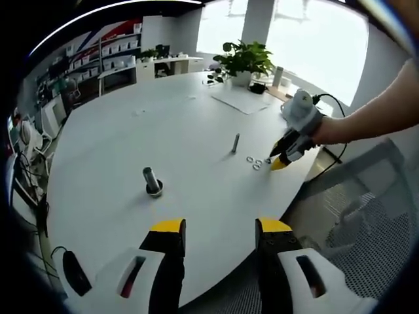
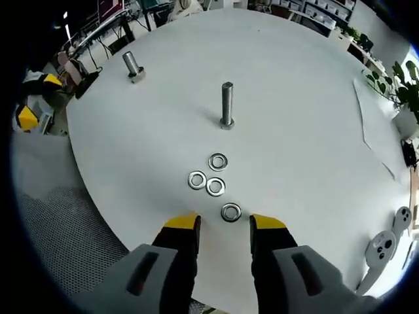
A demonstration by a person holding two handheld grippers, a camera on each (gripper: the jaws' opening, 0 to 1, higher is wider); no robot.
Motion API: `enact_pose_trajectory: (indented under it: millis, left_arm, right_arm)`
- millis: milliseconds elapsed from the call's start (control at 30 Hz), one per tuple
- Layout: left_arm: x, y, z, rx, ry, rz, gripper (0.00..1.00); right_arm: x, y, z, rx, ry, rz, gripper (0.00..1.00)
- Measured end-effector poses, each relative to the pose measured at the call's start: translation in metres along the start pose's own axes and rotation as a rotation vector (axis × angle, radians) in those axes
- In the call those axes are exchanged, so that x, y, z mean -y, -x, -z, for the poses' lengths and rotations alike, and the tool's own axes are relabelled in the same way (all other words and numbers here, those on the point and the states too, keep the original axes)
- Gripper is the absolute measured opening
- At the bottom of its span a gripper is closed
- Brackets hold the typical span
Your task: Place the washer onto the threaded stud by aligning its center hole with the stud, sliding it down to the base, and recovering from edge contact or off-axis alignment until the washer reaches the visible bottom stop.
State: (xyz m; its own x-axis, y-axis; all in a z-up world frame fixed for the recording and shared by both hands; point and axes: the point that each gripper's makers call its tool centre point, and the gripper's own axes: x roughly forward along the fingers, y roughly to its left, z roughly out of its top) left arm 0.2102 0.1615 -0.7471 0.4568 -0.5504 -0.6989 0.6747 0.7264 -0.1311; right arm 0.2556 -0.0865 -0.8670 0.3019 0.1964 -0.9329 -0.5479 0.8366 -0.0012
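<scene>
A slim threaded stud [image 2: 227, 103] stands upright on the white round table [image 2: 294, 98]; it is also the thin stud [image 1: 235, 143] in the left gripper view. Several steel washers lie flat before it, the nearest washer [image 2: 230, 212] just ahead of my right gripper [image 2: 224, 224], which is open with nothing between its jaws. Those washers [image 1: 254, 163] appear beside the right gripper [image 1: 281, 159], held by a person's hand. My left gripper [image 1: 219, 228] is open and empty near the table's edge. A thicker bolt [image 1: 152, 181] stands ahead of it, also the bolt [image 2: 133, 66].
A potted plant [image 1: 243, 60] and a paper sheet [image 1: 241, 99] sit at the table's far side. A mesh chair [image 1: 366, 196] stands off the table edge. White controllers [image 2: 386, 242] lie on the table at the right. Shelves line the far wall.
</scene>
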Motion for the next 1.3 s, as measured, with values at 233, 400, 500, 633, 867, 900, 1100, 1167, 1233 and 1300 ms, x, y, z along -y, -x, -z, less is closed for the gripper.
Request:
enact_pose_trajectory:
  millis: [233, 400, 500, 633, 867, 900, 1100, 1167, 1233, 1300]
  left_arm:
    - [-0.0013, 0.0011, -0.0033, 0.014, 0.002, -0.005, 0.41]
    - [0.0000, 0.0007, -0.0008, 0.003, -0.005, -0.004, 0.41]
    - [-0.0002, 0.0008, -0.0013, 0.006, -0.003, -0.004, 0.41]
    - [0.0004, 0.0005, -0.0002, 0.001, -0.004, -0.002, 0.41]
    - [0.0004, 0.0018, -0.0030, 0.014, -0.017, -0.007, 0.39]
    - [0.0000, 0.0022, -0.0037, 0.018, -0.015, -0.008, 0.39]
    - [0.0017, 0.0004, -0.0017, 0.008, -0.013, 0.000, 0.39]
    - [0.0020, 0.0004, -0.0012, 0.005, -0.014, 0.000, 0.39]
    - [0.0012, 0.0006, -0.0010, 0.004, -0.011, -0.002, 0.39]
    - [0.0007, 0.0007, -0.0011, 0.005, -0.009, -0.003, 0.39]
  right_arm:
    - [-0.0007, -0.0033, -0.0042, -0.090, 0.088, -0.024, 0.28]
    - [-0.0004, -0.0022, -0.0017, -0.177, 0.191, -0.051, 0.26]
    - [0.0004, -0.0026, -0.0010, -0.191, 0.254, -0.063, 0.24]
    - [0.0004, -0.0029, -0.0007, -0.208, 0.276, -0.063, 0.23]
    - [0.0022, -0.0045, -0.0025, -0.234, 0.267, -0.036, 0.15]
    - [0.0019, -0.0044, -0.0024, -0.233, 0.269, -0.034, 0.15]
    - [0.0035, -0.0035, -0.0029, -0.219, 0.226, -0.046, 0.15]
    - [0.0030, -0.0034, -0.0032, -0.216, 0.195, -0.044, 0.15]
    - [0.0005, -0.0035, -0.0032, -0.231, 0.222, -0.030, 0.15]
    - [0.0001, -0.0046, -0.0031, -0.255, 0.255, -0.014, 0.15]
